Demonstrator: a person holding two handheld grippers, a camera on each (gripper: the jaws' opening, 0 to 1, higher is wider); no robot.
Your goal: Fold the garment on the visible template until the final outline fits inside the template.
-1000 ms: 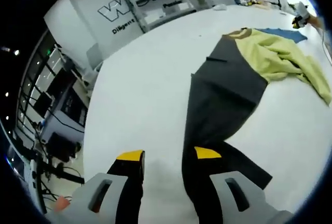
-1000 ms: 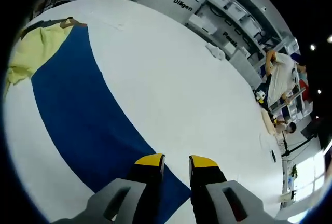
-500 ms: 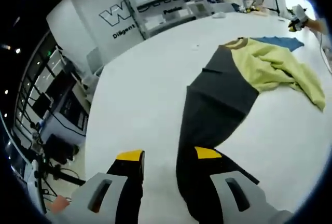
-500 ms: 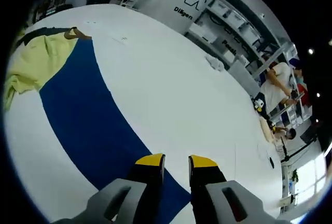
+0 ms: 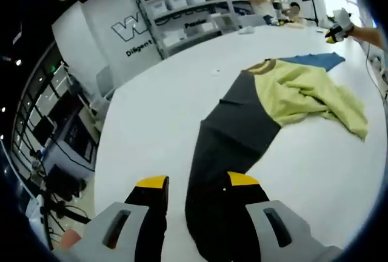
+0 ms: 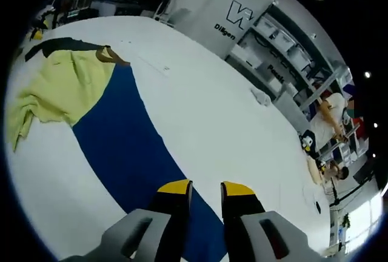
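In the left gripper view the left gripper [image 5: 197,181] has its yellow-tipped jaws spread wide over the white table [image 5: 151,128], and the dark grey sleeve [image 5: 224,147] of the garment [image 5: 303,89] runs up between and past the right jaw; the sleeve's near end is cut off under the jaws, so I cannot tell whether a jaw touches the cloth. Further right the yellow body lies bunched in folds, with the blue sleeve [image 5: 315,60] poking out behind it toward the far edge, where the right gripper [image 5: 338,26] shows small and blurred, held by a hand. Shelves [image 5: 188,7] and a person stand beyond the table. No template outline can be made out. In the right gripper view the right gripper [image 6: 205,187] has jaws standing a little apart over the near end of the blue sleeve [image 6: 130,147], which runs leftward and up to the yellow body [image 6: 63,86] and the grey sleeve [image 6: 54,45]; the cloth under the jaws is hidden, so a grip cannot be judged. Compared with a second ago, both sleeves look longer and straighter, and the yellow body sits farther from each camera.
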